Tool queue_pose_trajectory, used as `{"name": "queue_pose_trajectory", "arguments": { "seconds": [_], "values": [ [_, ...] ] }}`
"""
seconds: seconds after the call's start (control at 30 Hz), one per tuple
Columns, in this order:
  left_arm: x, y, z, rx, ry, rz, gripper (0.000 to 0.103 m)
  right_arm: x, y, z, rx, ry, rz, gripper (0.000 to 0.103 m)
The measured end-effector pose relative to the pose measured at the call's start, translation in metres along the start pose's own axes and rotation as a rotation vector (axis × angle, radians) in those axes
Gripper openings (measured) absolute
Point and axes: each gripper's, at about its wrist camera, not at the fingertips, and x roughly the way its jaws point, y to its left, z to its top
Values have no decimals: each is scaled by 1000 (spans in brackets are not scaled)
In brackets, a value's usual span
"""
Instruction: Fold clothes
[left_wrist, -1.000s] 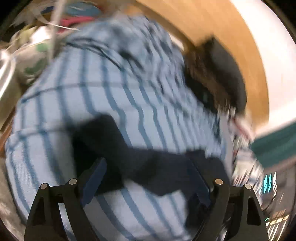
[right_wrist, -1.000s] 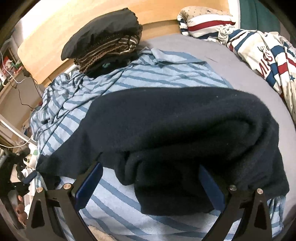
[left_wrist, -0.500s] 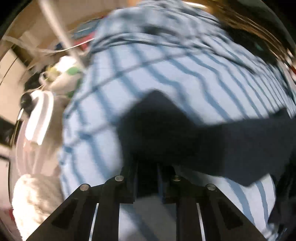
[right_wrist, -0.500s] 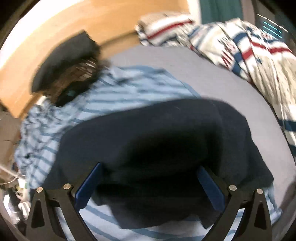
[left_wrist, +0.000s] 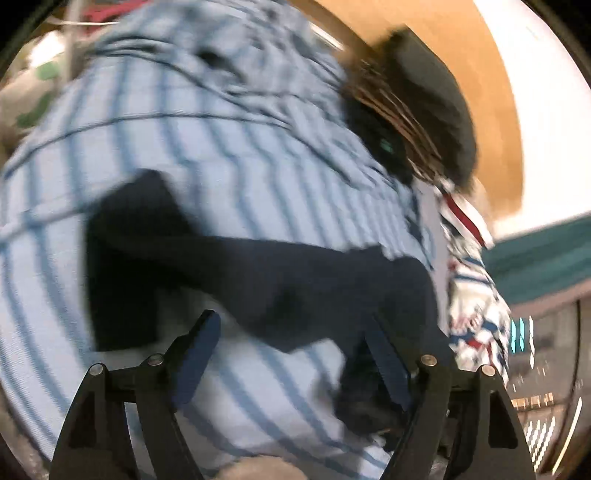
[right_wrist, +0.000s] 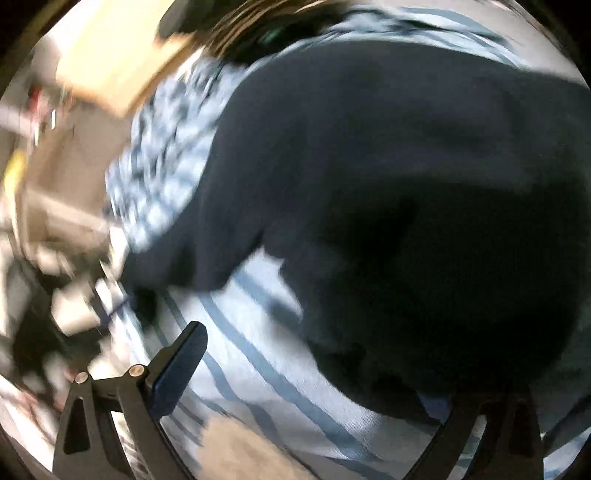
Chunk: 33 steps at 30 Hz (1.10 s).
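Now we note dark navy garment (left_wrist: 280, 280) lying on striped blue sheet (left_wrist: 207, 155), left tongs (left_wrist: 291, 350) just reopening, nothing gripped, folded stack (left_wrist: 417, 110) clear only in left view, right tongs (right_wrist: 332, 376) spread, far finger hidden under garment.

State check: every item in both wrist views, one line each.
Left tongs: open, jaws have just been opening, nothing gripped.
Right tongs: open, over the garment's edge.
Dark navy garment: rumpled, lying on the sheet.
Blue striped sheet: spread, wrinkled.
Folded clothes pile: stacked by the wooden headboard.
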Motion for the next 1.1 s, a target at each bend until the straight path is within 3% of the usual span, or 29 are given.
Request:
{"name": "queue_pose_trajectory", "arguments": {
  "seconds": [0.07, 0.13, 0.27, 0.43, 0.5, 0.57, 0.6, 0.63, 0.7, 0.77, 0.8, 0.87, 1.03, 1.1],
  "values": [
    [17, -17, -1, 43, 58, -19, 80, 2, 9, -5, -70, 33, -7, 103],
    [34, -32, -4, 91, 125, -22, 80, -7, 4, -8, -64, 35, 85, 103],
    [89, -66, -17, 220, 298, -15, 80, -47, -31, -9, 86, -114, 203, 102],
    [153, -92, -32, 281, 420, -11, 80, -112, -81, -13, 290, -373, 69, 102],
    [173, -98, -35, 268, 437, 7, 80, -122, -91, -13, 333, -393, 3, 102],
    [178, -100, -38, 252, 400, 43, 76, -122, -95, -18, 346, -394, -35, 103],
    [178, -101, -37, 244, 374, 55, 65, -121, -94, -19, 341, -385, -47, 103],
    [176, -100, -36, 236, 350, 62, 47, -117, -91, -22, 329, -369, -73, 103],
    [172, -98, -34, 222, 313, 71, 28, -110, -88, -24, 297, -340, -119, 103],
    [161, -94, -30, 210, 255, 96, 15, -109, -80, -27, 278, -327, -115, 103],
    [154, -91, -27, 208, 212, 133, 4, -109, -78, -28, 275, -328, -113, 103],
    [134, -80, -17, 195, 101, 243, 2, -109, -73, -29, 263, -342, -119, 103],
    [86, -27, 12, 23, -18, 314, 0, -106, -60, -21, 232, -354, -138, 103],
    [71, 4, 21, -93, -22, 293, 0, -102, -56, -20, 229, -345, -137, 103]
  ]
}}
